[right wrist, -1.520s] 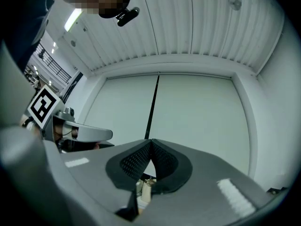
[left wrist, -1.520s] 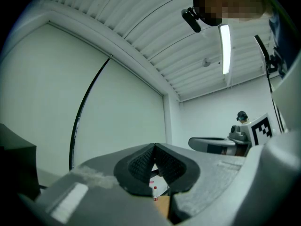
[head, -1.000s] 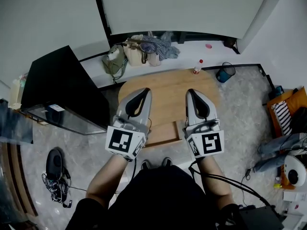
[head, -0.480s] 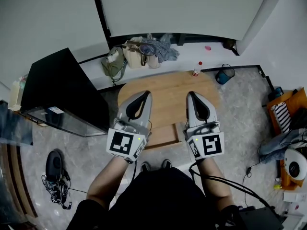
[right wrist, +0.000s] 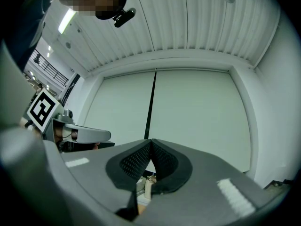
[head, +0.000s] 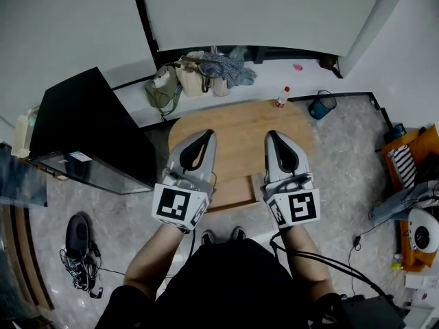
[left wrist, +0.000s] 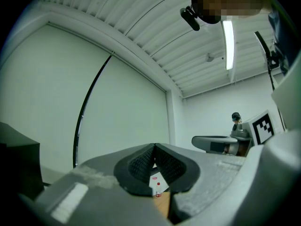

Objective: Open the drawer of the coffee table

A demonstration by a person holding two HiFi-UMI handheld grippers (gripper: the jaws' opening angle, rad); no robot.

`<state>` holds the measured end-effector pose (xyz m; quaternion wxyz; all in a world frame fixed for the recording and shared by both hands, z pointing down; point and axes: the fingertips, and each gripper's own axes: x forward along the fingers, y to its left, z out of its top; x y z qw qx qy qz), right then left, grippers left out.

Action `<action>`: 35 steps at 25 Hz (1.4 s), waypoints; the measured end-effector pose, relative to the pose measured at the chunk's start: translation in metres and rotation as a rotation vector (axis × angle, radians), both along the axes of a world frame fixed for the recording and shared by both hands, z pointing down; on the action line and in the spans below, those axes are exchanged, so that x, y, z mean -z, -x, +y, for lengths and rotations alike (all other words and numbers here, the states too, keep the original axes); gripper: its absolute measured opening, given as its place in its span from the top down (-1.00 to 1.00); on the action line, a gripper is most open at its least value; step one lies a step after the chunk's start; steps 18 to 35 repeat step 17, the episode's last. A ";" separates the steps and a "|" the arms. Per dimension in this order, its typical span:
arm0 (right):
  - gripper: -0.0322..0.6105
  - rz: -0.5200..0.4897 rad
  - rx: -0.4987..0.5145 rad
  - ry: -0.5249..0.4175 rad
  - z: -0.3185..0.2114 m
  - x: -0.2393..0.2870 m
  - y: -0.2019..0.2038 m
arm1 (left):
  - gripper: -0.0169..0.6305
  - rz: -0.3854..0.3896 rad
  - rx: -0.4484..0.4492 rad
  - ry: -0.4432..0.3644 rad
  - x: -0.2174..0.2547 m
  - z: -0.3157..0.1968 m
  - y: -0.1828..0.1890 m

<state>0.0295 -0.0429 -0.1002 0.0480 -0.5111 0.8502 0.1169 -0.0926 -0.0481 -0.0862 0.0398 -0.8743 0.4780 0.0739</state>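
In the head view the wooden coffee table [head: 240, 122] stands in front of the person. A wooden drawer [head: 233, 192] juts out a little from its near edge, between the two hands. My left gripper [head: 204, 134] hovers over the table's left half, shut and empty. My right gripper [head: 272, 134] hovers over the right half, also shut and empty. Neither touches the drawer. In the left gripper view the black pads [left wrist: 141, 163] meet at the tip of the left gripper [left wrist: 154, 146]. The right gripper view shows the right gripper [right wrist: 150, 141] with its jaws closed the same way.
A small red-capped bottle [head: 281, 96] stands at the table's far edge. A black cabinet [head: 89, 129] is at the left, bags [head: 199, 70] lie behind the table, and a dark bin [head: 322, 105] sits at the right. Cables [head: 82, 266] and clutter [head: 411, 156] lie on the floor.
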 end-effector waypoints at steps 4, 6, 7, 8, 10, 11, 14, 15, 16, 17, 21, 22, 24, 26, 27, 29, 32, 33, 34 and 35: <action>0.90 -0.006 -0.002 0.007 -0.001 -0.001 -0.001 | 0.94 -0.005 -0.003 0.005 -0.001 0.000 0.001; 0.90 -0.006 -0.002 0.007 0.000 -0.001 -0.001 | 0.94 -0.015 -0.014 -0.001 -0.001 0.000 -0.002; 0.90 -0.006 -0.002 0.007 0.000 -0.001 -0.001 | 0.94 -0.015 -0.016 0.000 -0.001 0.001 -0.002; 0.90 -0.006 -0.002 0.007 0.001 -0.001 -0.001 | 0.94 -0.009 -0.013 0.003 -0.001 0.001 -0.002; 0.90 -0.006 -0.003 0.008 0.001 -0.001 -0.002 | 0.94 -0.004 -0.011 0.004 0.000 0.001 -0.003; 0.90 -0.006 -0.004 0.008 0.001 -0.001 -0.003 | 0.94 -0.006 -0.012 0.005 0.000 0.001 -0.003; 0.90 -0.005 -0.004 0.010 0.002 0.000 -0.003 | 0.94 -0.007 -0.014 0.006 0.000 0.002 -0.003; 0.90 -0.005 -0.003 0.011 0.003 0.000 -0.003 | 0.94 -0.008 -0.014 0.003 0.001 0.002 -0.003; 0.90 -0.005 -0.003 0.012 0.003 0.000 -0.003 | 0.94 -0.010 -0.015 0.000 0.001 0.002 -0.003; 0.90 -0.004 -0.003 0.012 0.003 -0.001 -0.003 | 0.94 -0.012 -0.016 -0.002 0.001 0.002 -0.003; 0.90 -0.004 -0.003 0.012 0.003 -0.001 -0.003 | 0.94 -0.012 -0.016 -0.002 0.001 0.002 -0.003; 0.90 -0.004 -0.003 0.012 0.003 -0.001 -0.003 | 0.94 -0.012 -0.016 -0.002 0.001 0.002 -0.003; 0.90 -0.004 -0.003 0.012 0.003 -0.001 -0.003 | 0.94 -0.012 -0.016 -0.002 0.001 0.002 -0.003; 0.90 -0.004 -0.003 0.012 0.003 -0.001 -0.003 | 0.94 -0.012 -0.016 -0.002 0.001 0.002 -0.003; 0.90 -0.004 -0.003 0.012 0.003 -0.001 -0.003 | 0.94 -0.012 -0.016 -0.002 0.001 0.002 -0.003; 0.90 -0.004 -0.003 0.012 0.003 -0.001 -0.003 | 0.94 -0.012 -0.016 -0.002 0.001 0.002 -0.003; 0.90 -0.004 -0.003 0.012 0.003 -0.001 -0.003 | 0.94 -0.012 -0.016 -0.002 0.001 0.002 -0.003; 0.90 -0.004 -0.003 0.012 0.003 -0.001 -0.003 | 0.94 -0.012 -0.016 -0.002 0.001 0.002 -0.003; 0.90 -0.004 -0.003 0.012 0.003 -0.001 -0.003 | 0.94 -0.012 -0.016 -0.002 0.001 0.002 -0.003; 0.90 -0.004 -0.003 0.012 0.003 -0.001 -0.003 | 0.94 -0.012 -0.016 -0.002 0.001 0.002 -0.003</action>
